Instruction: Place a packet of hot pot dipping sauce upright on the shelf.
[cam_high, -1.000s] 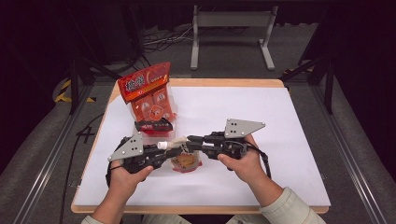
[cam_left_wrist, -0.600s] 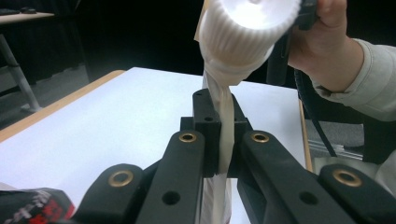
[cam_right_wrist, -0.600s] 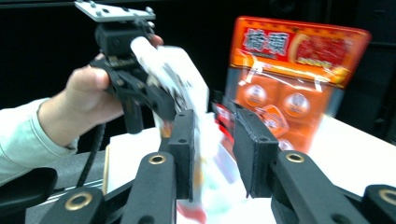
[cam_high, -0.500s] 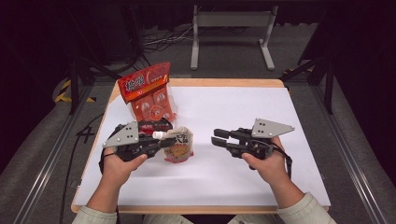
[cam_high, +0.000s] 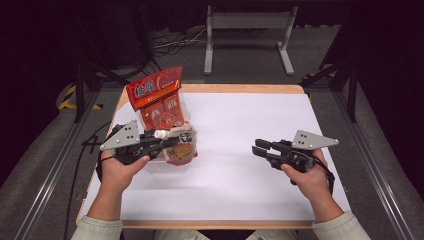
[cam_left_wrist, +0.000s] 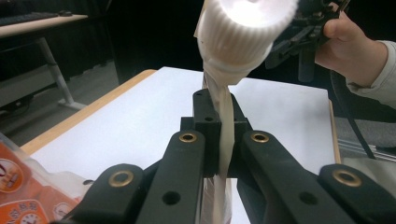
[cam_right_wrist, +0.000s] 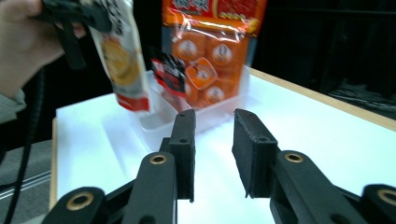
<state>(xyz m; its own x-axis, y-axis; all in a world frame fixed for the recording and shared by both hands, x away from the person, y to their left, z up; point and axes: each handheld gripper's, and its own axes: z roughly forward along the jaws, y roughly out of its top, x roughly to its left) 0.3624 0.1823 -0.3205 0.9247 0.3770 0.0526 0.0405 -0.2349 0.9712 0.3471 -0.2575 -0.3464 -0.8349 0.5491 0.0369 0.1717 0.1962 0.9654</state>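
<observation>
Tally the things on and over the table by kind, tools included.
Spouted pouch: 1
Orange snack bag: 1
Clear plastic bin: 1
Tools, left tool and right tool: 2
Total: 5

In the left gripper view the pouch's white cap (cam_left_wrist: 243, 28) is blurred and cut off at twelve o'clock, while the black jaws hide the pouch (cam_left_wrist: 223, 140) at six o'clock.

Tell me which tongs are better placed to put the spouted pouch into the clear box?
Left. The left tongs already clamp the spouted pouch just above the clear box; the right tongs are open, empty, far off.
</observation>
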